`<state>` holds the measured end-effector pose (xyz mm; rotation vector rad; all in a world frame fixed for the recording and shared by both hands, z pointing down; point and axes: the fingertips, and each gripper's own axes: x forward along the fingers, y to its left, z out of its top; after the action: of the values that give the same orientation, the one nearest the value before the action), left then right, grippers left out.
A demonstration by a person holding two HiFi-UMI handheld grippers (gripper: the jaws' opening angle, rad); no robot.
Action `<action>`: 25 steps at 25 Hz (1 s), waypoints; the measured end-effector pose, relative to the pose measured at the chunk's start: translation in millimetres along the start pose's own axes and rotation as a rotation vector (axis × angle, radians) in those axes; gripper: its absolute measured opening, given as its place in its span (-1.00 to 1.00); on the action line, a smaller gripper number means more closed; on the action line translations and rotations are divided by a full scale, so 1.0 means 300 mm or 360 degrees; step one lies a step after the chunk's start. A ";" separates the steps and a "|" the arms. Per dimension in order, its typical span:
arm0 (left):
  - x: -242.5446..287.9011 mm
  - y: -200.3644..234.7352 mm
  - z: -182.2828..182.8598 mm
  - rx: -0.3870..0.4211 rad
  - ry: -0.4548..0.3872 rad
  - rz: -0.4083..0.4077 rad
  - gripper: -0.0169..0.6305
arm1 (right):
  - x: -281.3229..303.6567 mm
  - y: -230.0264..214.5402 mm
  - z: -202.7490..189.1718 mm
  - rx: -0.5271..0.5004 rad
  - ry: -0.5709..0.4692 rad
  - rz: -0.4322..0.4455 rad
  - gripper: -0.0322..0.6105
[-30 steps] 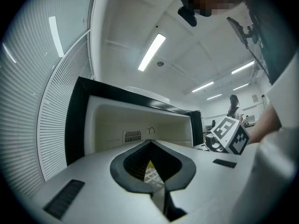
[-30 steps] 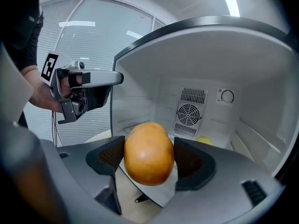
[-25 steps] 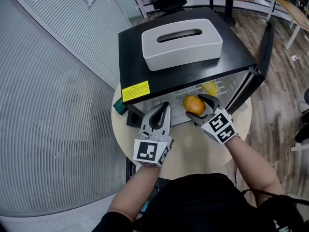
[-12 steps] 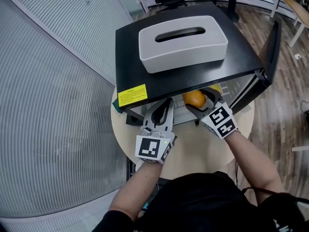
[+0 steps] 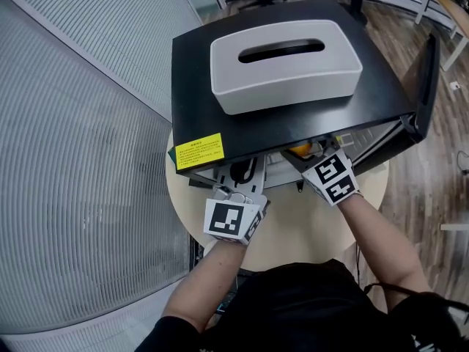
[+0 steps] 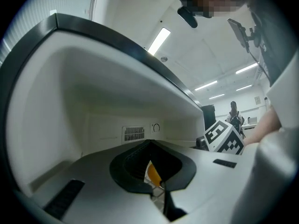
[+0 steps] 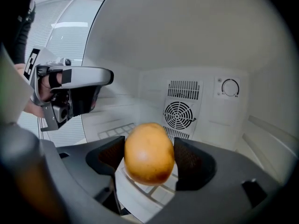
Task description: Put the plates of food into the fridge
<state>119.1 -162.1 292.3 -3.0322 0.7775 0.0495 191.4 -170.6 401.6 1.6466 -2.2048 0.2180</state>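
Note:
A black mini fridge (image 5: 220,79) stands open on a round table, its door (image 5: 425,86) swung out to the right. My right gripper (image 7: 150,161) is shut on an orange-yellow fruit (image 7: 148,148) and holds it inside the white fridge cavity, above the wire shelf (image 7: 140,197). In the head view only a sliver of the fruit (image 5: 299,150) shows under the fridge top. My left gripper (image 6: 152,146) is shut and empty, reaching into the fridge's left side beside the right one. No plate is in view.
A grey tissue box (image 5: 282,61) rests on the fridge top. The back wall carries a fan grille (image 7: 180,114) and a dial (image 7: 229,87). The beige round table (image 5: 308,229) shows between my arms. A ribbed glass wall (image 5: 66,160) runs along the left.
Both grippers have moved forward into the fridge. The fruit, fully visible in front of the opening before, is now mostly hidden under the fridge top in the head view.

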 end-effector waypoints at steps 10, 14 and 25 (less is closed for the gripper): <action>0.014 0.009 -0.024 -0.0031 0.0013 -0.0005 -0.93 | 0.053 -0.035 -0.019 -0.0057 0.0101 -0.0088 0.10; 0.013 0.015 -0.023 -0.0036 0.0011 -0.0002 -0.93 | 0.074 -0.043 -0.044 -0.0056 0.0152 -0.0110 0.10; -0.008 0.018 -0.046 -0.0048 0.0035 0.0006 -0.93 | 0.130 -0.041 -0.045 -0.0056 0.0164 -0.0098 0.10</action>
<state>114.9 -166.0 306.2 -3.0648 0.7908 0.0282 196.3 -204.3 427.9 1.6441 -2.0674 0.2405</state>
